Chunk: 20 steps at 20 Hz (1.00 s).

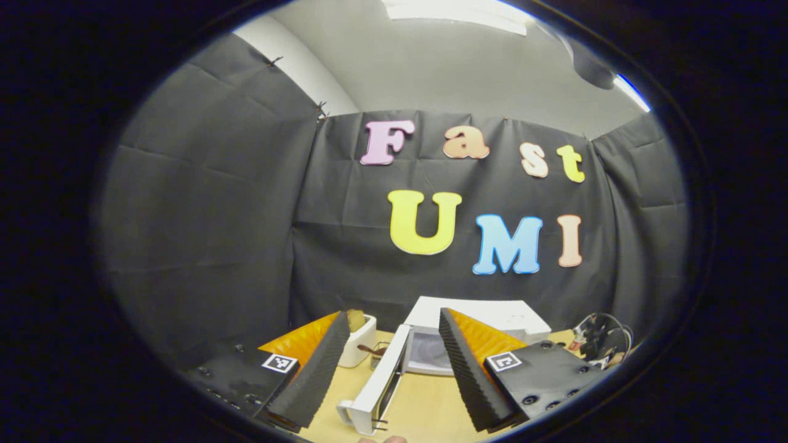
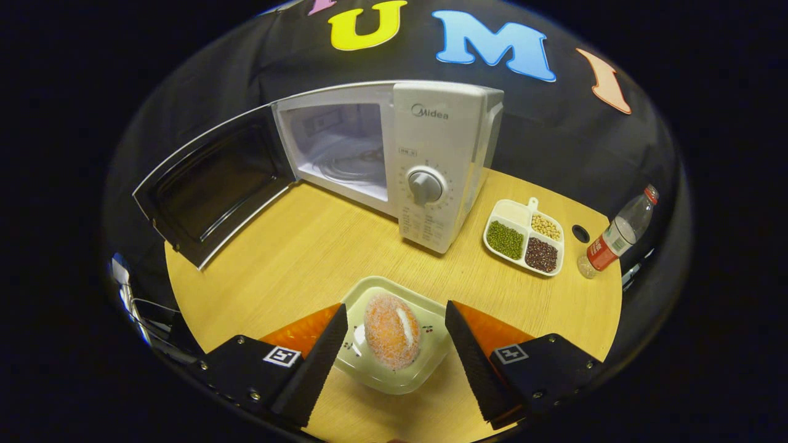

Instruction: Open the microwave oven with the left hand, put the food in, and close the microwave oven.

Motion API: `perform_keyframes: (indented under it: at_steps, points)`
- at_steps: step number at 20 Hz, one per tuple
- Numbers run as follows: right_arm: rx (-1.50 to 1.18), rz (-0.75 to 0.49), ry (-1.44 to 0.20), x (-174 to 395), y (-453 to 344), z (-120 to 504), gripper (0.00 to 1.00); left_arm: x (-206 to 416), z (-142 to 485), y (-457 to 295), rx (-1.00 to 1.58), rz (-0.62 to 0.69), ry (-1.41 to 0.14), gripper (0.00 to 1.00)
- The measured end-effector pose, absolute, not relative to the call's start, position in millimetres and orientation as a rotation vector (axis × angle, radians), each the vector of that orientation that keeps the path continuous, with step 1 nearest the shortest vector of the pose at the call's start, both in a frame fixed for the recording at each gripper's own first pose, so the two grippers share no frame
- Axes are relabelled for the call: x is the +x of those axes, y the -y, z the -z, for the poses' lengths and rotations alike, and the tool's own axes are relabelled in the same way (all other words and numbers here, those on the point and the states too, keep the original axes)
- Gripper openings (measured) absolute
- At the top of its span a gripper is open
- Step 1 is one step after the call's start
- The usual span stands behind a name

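Note:
The white microwave (image 2: pixel 446 154) stands at the back of the wooden table (image 2: pixel 295 258), its door (image 2: pixel 209 184) swung wide to the left and the cavity (image 2: pixel 341 147) bare. A sugared orange bun (image 2: pixel 392 332) lies in a pale square dish (image 2: pixel 425 360) on the table near the front edge. My right gripper (image 2: pixel 395 306) is open, one finger on each side of the dish. In the left gripper view my left gripper (image 1: pixel 393 312) is open and holds nothing; the door's edge (image 1: pixel 378 384) stands between its fingers, with the microwave body (image 1: pixel 492 315) behind.
A divided white tray (image 2: pixel 514 212) of beans and a plastic bottle (image 2: pixel 615 237) sit right of the microwave, near a round hole (image 2: pixel 580 233) in the table. A white container (image 1: pixel 362 338) stands left of the door, and cables (image 1: pixel 600 341) lie at the right.

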State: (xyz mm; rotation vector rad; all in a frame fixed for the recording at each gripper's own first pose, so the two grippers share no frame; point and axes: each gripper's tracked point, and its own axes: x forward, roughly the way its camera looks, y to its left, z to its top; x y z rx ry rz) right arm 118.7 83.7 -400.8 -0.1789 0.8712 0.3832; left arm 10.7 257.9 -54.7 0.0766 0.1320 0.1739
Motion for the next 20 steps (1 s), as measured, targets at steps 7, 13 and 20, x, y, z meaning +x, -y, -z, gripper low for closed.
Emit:
perform_keyframes:
  at_steps: [7,13,20]
  points:
    - [-0.265,-0.403,-0.943,112.1,-80.0,454.6,0.98,11.3,48.6,-219.0,0.140,-0.194,-0.163,0.93]
    - [-0.336,-0.407,-1.004,109.2,-79.9,470.1,0.72,2.9,53.3,-201.3,0.159,-0.173,-0.177,0.94]
    - [-0.591,-0.449,-0.752,122.5,-110.3,400.5,0.65,4.5,56.1,-200.9,0.129,-0.130,-0.165,0.96]
